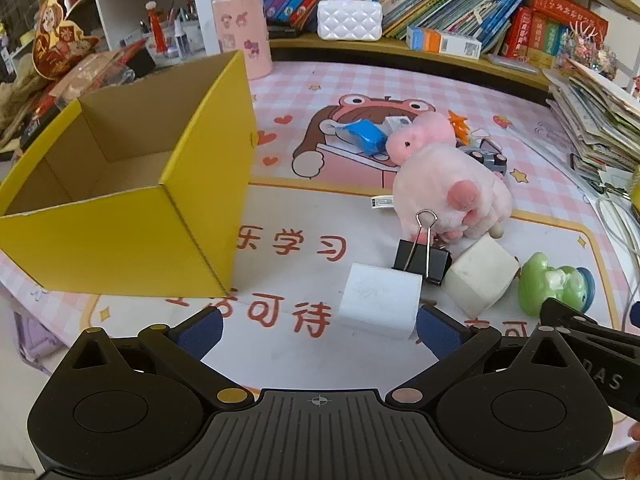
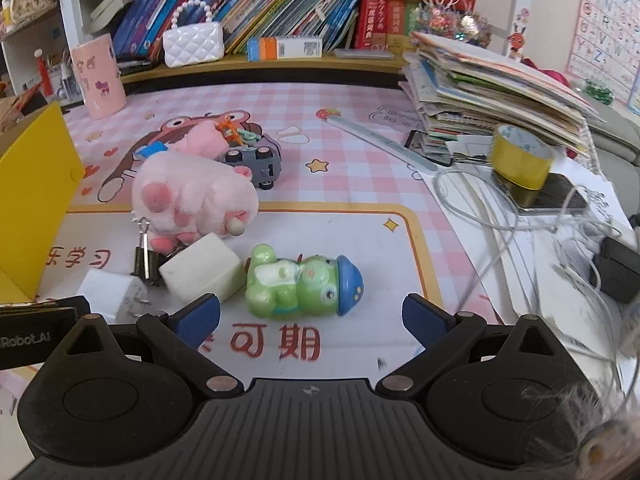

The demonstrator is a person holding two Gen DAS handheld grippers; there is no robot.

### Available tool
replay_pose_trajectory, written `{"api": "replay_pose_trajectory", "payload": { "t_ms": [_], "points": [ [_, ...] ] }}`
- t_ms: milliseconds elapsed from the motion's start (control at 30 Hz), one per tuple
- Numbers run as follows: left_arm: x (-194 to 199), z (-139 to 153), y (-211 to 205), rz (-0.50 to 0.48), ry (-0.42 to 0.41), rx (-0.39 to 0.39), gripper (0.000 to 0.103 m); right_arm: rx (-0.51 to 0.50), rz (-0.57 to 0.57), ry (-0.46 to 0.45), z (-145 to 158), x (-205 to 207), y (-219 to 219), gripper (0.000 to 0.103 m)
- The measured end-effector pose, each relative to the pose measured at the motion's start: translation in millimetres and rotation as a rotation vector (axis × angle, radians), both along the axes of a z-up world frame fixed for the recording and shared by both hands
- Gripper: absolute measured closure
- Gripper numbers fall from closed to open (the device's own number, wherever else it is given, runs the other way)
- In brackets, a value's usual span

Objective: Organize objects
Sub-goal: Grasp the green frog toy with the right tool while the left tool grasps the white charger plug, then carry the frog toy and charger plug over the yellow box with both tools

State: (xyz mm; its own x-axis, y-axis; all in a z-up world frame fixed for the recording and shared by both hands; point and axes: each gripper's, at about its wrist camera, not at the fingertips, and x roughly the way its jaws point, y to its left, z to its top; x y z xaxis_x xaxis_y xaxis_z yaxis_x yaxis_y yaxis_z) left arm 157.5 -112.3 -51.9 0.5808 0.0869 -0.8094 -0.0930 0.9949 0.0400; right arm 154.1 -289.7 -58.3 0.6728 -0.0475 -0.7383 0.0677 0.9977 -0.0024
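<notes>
Hovering both grippers over the desk mat, fingers spread, with nothing grasped.

I see my left gripper (image 1: 318, 326) released, its blue pads wide apart low over the mat (image 1: 304, 208); a white charger block (image 1: 380, 300) lies just ahead of its right pad, with a black binder clip (image 1: 422, 258) touching it and a cream block (image 1: 482, 276) just beside the clip. My right gripper (image 2: 312, 316) is released too, and a green frog toy (image 2: 302, 282) with a blue cap lies on its side just ahead, between the pads' line. A pink plush (image 2: 196, 200) lies behind the blocks, near a grey toy car (image 2: 256, 160). The yellow box (image 1: 128, 200) stands open on the left, with nothing visible inside.
</notes>
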Motion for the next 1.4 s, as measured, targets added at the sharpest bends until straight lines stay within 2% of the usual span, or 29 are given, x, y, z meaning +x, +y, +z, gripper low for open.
{"api": "replay_pose_trajectory", "payload": {
  "t_ms": [133, 333, 567, 667, 700, 767, 800, 833, 1067, 1400],
  "points": [
    [8.4, -5.7, -3.3, -0.003, 0.021, -0.019, 0.000, -0.006, 0.034, 0.019, -8.2, 17.3, -2.2, 0.008],
    [20.5, -13.3, -10.4, -0.030, 0.028, -0.017, 0.001, 0.009, 0.083, 0.059, -20.5, 40.1, -8.5, 0.025],
    [32.5, -27.3, -22.6, -0.078, 0.052, 0.013, 0.008, 0.040, 0.100, 0.050, -18.1, 44.1, -20.0, 0.031],
    [35.1, -30.2, -23.8, -0.088, 0.032, 0.013, 0.008, 0.050, 0.083, 0.029, -11.9, 40.7, -26.7, 0.031],
    [35.7, -30.3, -24.8, -0.093, 0.023, 0.015, 0.010, 0.054, 0.078, 0.021, -8.9, 39.5, -28.6, 0.031],
    [35.6, -29.9, -25.2, -0.108, 0.011, -0.003, 0.020, 0.059, 0.068, 0.008, -3.6, 37.0, -31.7, 0.031],
    [35.6, -29.4, -24.6, -0.118, 0.012, -0.034, 0.035, 0.063, 0.065, 0.002, -0.7, 35.2, -32.8, 0.031],
    [35.3, -28.6, -24.7, -0.123, 0.013, -0.058, 0.043, 0.067, 0.061, -0.004, 2.4, 33.3, -33.7, 0.031],
    [23.4, -22.4, -14.4, -0.076, 0.002, -0.086, 0.044, 0.089, 0.055, -0.019, 12.5, 15.7, -34.4, 0.031],
    [-10.4, 14.3, 3.5, -0.057, -0.073, -0.119, 0.044, 0.112, 0.130, -0.003, 17.0, -2.7, -10.8, 0.031]
  ]
}}
